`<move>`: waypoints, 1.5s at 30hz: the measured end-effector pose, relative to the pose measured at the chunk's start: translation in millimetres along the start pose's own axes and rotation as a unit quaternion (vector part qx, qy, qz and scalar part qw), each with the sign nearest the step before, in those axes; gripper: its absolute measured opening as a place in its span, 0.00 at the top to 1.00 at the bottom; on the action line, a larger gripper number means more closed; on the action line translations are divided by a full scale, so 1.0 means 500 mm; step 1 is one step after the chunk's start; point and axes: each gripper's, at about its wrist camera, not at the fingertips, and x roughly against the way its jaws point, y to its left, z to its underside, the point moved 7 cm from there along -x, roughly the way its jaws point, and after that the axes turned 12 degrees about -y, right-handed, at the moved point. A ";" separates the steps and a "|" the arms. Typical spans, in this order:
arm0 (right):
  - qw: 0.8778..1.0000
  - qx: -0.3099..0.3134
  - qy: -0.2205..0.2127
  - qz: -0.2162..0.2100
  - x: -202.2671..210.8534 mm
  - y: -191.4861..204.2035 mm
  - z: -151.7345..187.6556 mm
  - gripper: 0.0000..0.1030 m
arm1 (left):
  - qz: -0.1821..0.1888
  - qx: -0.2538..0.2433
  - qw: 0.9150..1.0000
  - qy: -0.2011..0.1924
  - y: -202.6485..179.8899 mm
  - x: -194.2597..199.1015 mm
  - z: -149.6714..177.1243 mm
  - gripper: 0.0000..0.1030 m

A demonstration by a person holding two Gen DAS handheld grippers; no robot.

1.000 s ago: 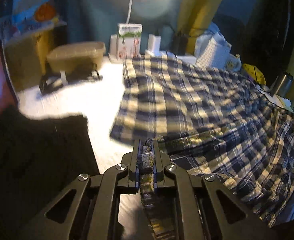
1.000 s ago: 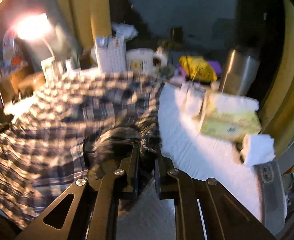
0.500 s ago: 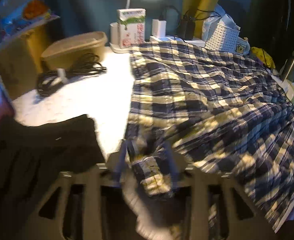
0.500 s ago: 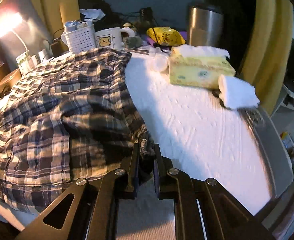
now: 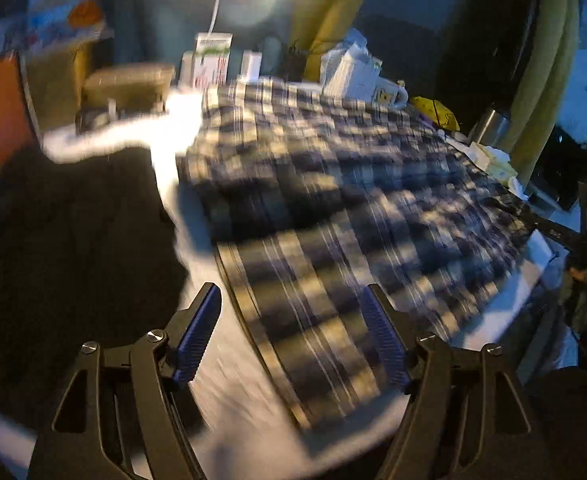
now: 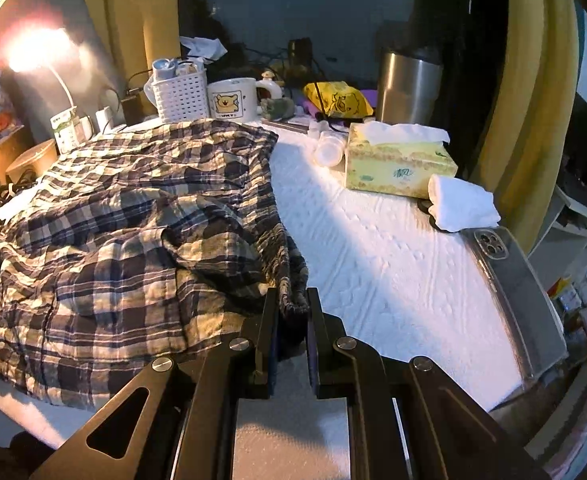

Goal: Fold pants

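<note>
The plaid pants (image 6: 133,216) lie spread and rumpled on the white table (image 6: 373,264). In the blurred left wrist view the pants (image 5: 333,208) fill the middle, with a corner reaching down between my fingers. My left gripper (image 5: 293,324) is open wide and empty, just above the near edge of the pants. My right gripper (image 6: 292,300) is shut on a bunched edge of the pants at their right side, low over the table.
A black cloth (image 5: 65,248) lies left of the pants. At the back stand a white basket (image 6: 179,94), a mug (image 6: 233,98), a steel flask (image 6: 407,88) and a lit lamp (image 6: 33,44). A tissue box (image 6: 397,164), a white towel (image 6: 461,204) and a phone (image 6: 521,284) are on the right.
My left gripper has opened and let go of the pants' edge, then pulled back. My right gripper has kept its hold and moved slightly closer to the table.
</note>
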 end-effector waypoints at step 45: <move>0.999 0.019 -0.032 0.001 0.089 0.000 0.046 0.27 | -0.004 -0.109 0.994 0.006 -0.064 0.084 0.137 0.34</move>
